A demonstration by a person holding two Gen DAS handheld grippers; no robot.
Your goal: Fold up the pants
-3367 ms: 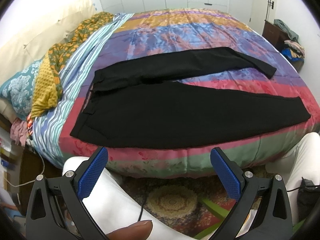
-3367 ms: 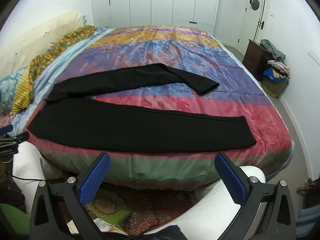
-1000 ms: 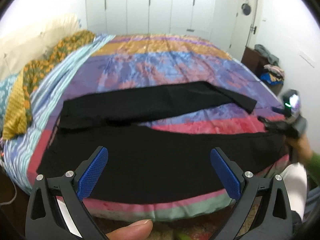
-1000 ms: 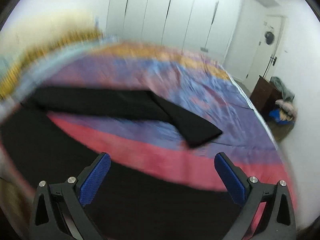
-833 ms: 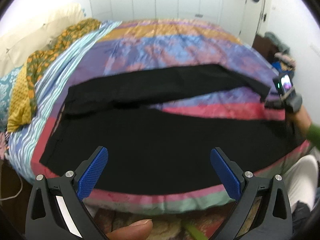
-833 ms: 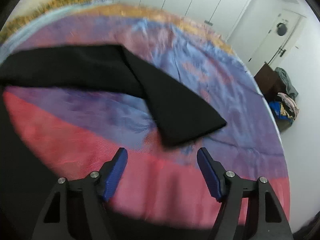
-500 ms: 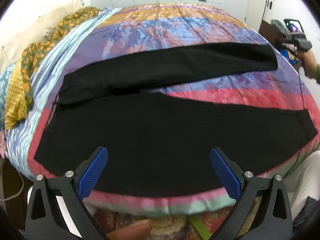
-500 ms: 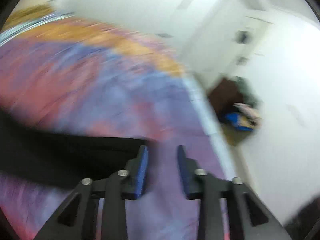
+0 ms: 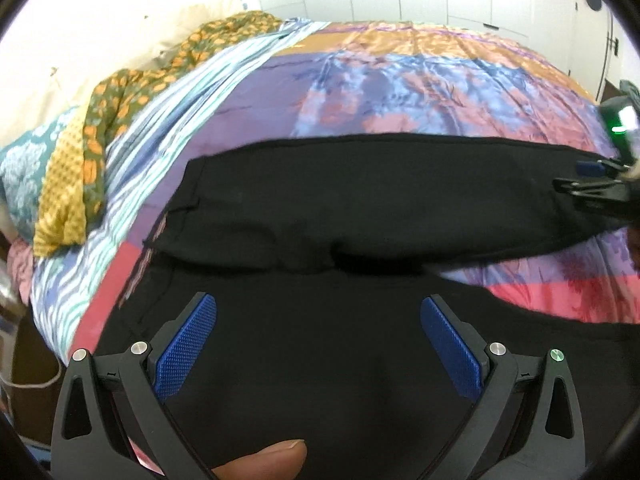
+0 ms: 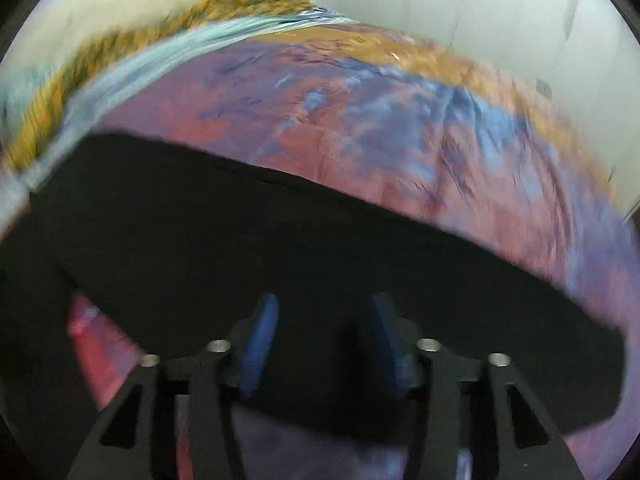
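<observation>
While the right gripper [image 10: 320,340] carries the far leg, folding begins.
Its half-closed fingers have lifted the black pants [image 9: 360,208] off the bedspread [image 9: 400,80]; left gripper [image 9: 320,344] hovers wide open, empty.

Pretty blurry shot, but the right gripper [image 10: 320,340] had its blue pads partly closed around the black pants leg [image 10: 280,248], lifted over the colorful bedspread [image 10: 400,128].

left wrist: near bed edge | right wrist: close | shared: pants [image 9: 360,208]
</observation>
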